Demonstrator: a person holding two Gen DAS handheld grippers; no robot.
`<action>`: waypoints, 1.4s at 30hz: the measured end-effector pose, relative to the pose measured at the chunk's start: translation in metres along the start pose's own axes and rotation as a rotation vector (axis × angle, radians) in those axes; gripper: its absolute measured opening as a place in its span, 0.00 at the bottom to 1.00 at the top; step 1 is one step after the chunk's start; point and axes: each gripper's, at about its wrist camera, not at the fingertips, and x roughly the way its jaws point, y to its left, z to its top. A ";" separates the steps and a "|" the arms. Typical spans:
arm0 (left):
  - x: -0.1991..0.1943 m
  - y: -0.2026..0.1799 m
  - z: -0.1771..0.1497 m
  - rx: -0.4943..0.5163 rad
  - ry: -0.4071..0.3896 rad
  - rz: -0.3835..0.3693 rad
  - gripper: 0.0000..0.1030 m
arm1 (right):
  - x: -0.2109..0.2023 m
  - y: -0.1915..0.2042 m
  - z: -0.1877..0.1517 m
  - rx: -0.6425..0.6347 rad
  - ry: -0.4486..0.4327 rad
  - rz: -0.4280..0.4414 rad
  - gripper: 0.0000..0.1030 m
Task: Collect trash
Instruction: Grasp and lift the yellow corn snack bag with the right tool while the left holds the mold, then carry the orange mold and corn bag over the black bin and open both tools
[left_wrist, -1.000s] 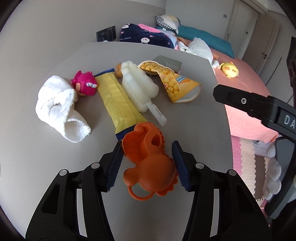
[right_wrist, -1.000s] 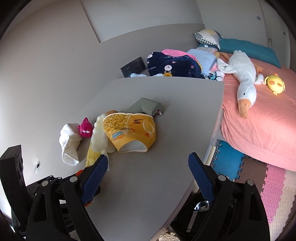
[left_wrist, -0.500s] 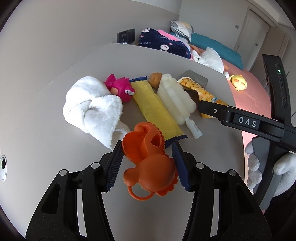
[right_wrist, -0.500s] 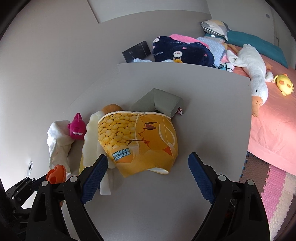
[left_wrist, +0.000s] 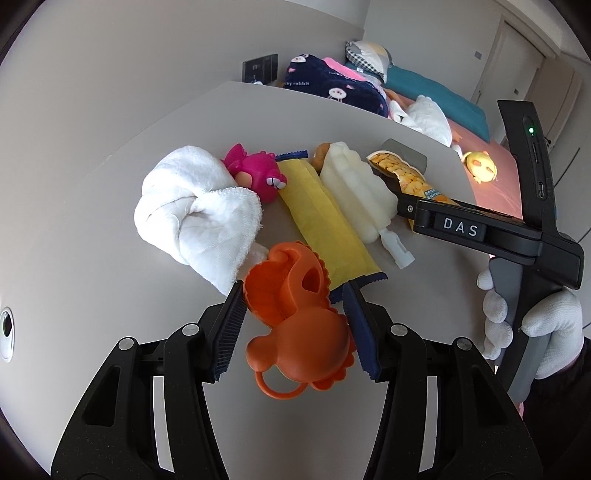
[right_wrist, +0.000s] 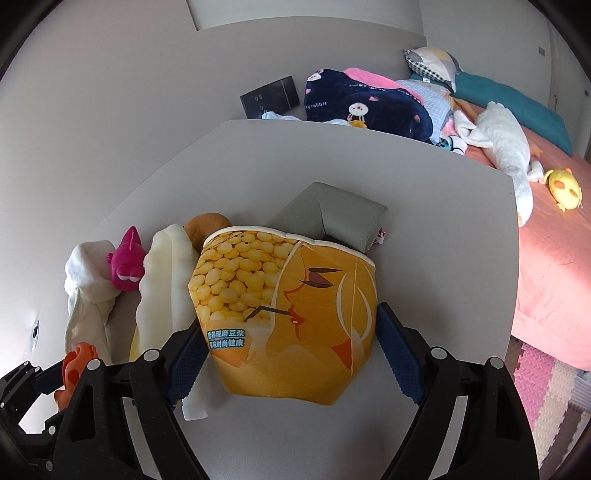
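Right gripper (right_wrist: 291, 354) has dropped in over the bag (right_wrist: 284, 314), jaws narrowing but not yet gripping, bag between them. Left gripper (left_wrist: 293, 321) clamps orange toy (left_wrist: 295, 317). Next: squeeze and lift.

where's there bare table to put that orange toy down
Bare table runs from the grey pouch and the yellow snack bag to the bed-side edge, and along the far end. The near strip under the orange toy is bare too. The white towel, pink toy and yellow wrapper crowd the wall side.
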 end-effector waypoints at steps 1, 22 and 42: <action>0.000 -0.001 0.000 0.001 -0.001 0.000 0.51 | -0.002 -0.001 -0.001 0.003 -0.004 0.002 0.83; -0.024 -0.034 -0.005 0.021 -0.053 -0.017 0.51 | -0.084 -0.021 -0.022 0.029 -0.071 0.063 0.83; -0.055 -0.103 -0.018 0.110 -0.101 -0.081 0.51 | -0.155 -0.063 -0.057 0.073 -0.142 0.026 0.83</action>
